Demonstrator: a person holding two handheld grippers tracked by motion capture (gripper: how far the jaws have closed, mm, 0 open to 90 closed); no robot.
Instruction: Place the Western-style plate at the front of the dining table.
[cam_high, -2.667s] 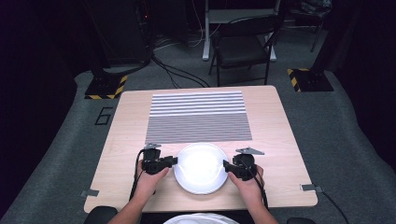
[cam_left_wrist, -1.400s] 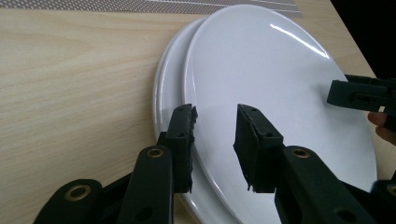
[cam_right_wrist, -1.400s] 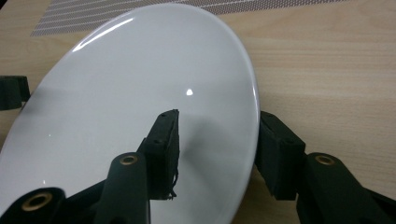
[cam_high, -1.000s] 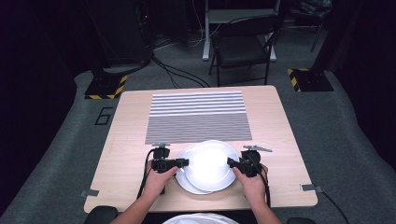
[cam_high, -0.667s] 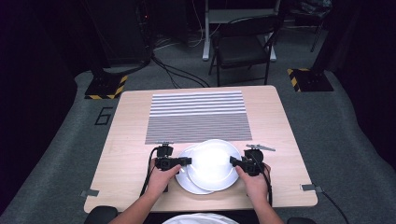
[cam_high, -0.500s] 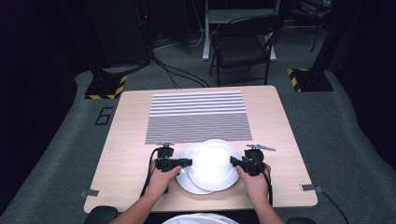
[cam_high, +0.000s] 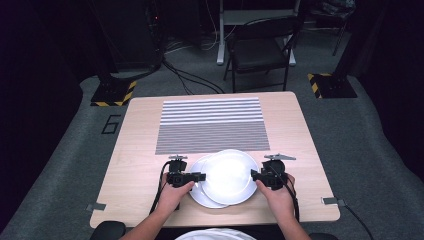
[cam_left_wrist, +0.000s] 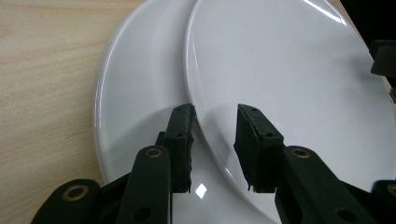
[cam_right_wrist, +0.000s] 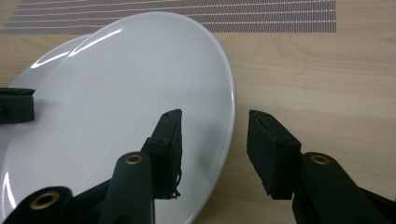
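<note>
Upper plate (cam_high: 229, 174) now shifted upper right off lower plate (cam_high: 200, 192); unstacking under way. Left claw (cam_left_wrist: 215, 122), right claw (cam_right_wrist: 212, 128) both wide, straddling upper plate's rim.

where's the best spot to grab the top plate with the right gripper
Probably its thin right rim, coming in from the right side. The top plate overhangs the lower plate there, so its edge sits clear above the table, and the right gripper already straddles that rim with open jaws.

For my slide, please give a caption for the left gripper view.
Open left gripper straddling the rim of the upper white plate, offset on the lower plate.
</note>
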